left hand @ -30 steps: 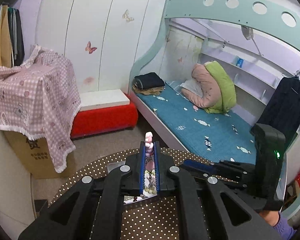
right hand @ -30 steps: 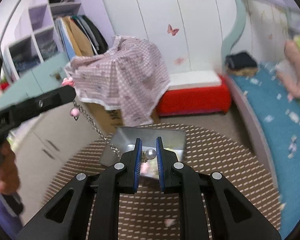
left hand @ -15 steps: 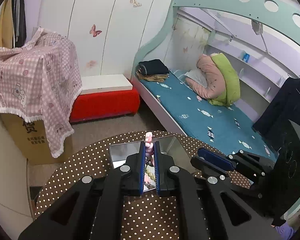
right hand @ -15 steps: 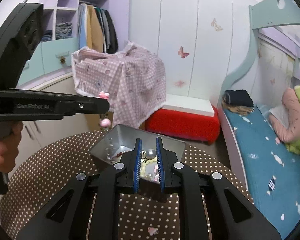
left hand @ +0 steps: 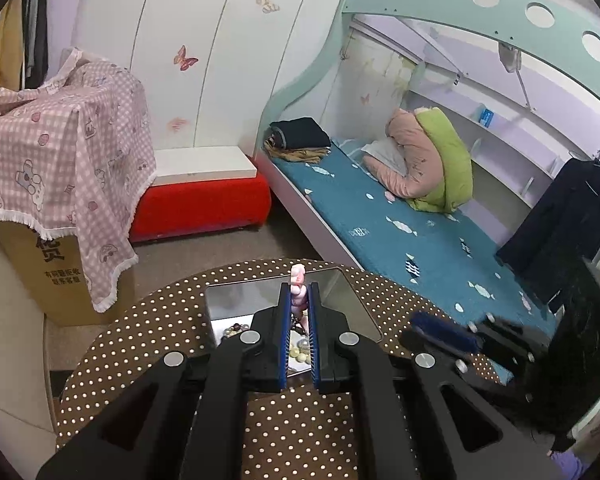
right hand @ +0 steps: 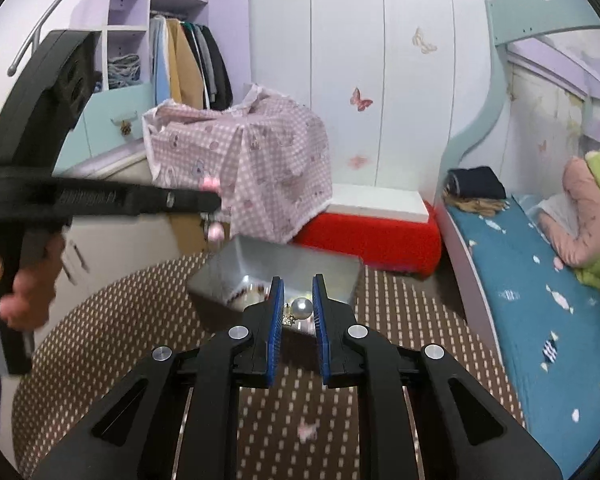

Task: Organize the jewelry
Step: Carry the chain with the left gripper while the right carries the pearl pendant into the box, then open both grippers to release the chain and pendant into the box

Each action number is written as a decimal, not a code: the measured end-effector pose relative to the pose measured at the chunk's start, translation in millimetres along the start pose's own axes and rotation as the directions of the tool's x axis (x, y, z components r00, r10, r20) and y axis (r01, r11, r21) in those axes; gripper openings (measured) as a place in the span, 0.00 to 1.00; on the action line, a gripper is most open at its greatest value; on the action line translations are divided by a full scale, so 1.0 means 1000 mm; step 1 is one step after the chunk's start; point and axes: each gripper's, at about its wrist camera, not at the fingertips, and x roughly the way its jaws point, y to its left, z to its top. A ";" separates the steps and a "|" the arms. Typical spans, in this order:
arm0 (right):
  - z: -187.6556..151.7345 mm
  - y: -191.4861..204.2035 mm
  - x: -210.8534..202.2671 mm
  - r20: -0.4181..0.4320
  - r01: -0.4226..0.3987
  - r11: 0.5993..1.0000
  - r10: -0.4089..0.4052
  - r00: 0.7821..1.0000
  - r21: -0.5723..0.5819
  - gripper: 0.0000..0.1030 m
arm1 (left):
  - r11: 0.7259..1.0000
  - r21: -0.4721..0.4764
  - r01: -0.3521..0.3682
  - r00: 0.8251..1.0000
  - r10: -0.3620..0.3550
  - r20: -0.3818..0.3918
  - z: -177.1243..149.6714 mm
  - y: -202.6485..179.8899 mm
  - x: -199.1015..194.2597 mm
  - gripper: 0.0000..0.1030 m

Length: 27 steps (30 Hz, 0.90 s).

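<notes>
The pink charm [left hand: 298,285] of a chain piece is pinched between the blue pads [left hand: 286,320] of the left gripper [left hand: 299,304], its top poking out past the fingertips; the jaws stand nearly closed on it. Seen from the right wrist, the same charm [right hand: 211,184] sits at that gripper's tip [right hand: 204,200] with a pink bead [right hand: 216,234] hanging just under it, above the far left corner of the metal tray [right hand: 340,270].

The tray [left hand: 228,294] lies near the far edge of the round polka-dot counter [left hand: 160,320], and loose beads and pale stones [left hand: 300,350] lie on its floor. Bare counter surrounds it on the left, right and near sides; past the far rim the counter drops to the floor.

A white pearl [right hand: 302,307] sits between the pads of the right gripper [right hand: 298,300], over the tray's near side. Its jaws are narrowly parted, and whether the pads actually press the pearl cannot be told. A small gold piece [right hand: 287,318] lies just left of the pearl.

Beyond the counter stand a cardboard box under a pink checked cloth [left hand: 60,152], a red bench [left hand: 204,204] and a bed with a teal cover [left hand: 420,248].
</notes>
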 end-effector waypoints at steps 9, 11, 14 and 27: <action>0.009 -0.002 0.057 -0.090 -0.011 0.999 0.015 0.996 0.041 0.16 | 1.000 -0.031 0.004 0.998 -0.006 -0.067 -0.006 0.015 0.029 0.06; 0.007 -0.005 0.062 -0.102 -0.017 0.998 0.023 0.995 0.060 0.16 | 0.999 -0.035 0.002 0.996 -0.005 -0.087 -0.009 0.018 0.034 0.07; 0.004 -0.011 0.065 -0.111 -0.024 0.995 0.034 0.993 0.097 0.19 | 0.999 -0.044 0.006 0.995 -0.010 -0.099 -0.011 0.020 0.035 0.07; 0.002 -0.022 0.022 -0.078 0.009 0.990 0.002 0.997 0.141 0.47 | 0.989 -0.036 -0.145 0.989 0.145 0.004 -0.015 0.015 -0.006 0.55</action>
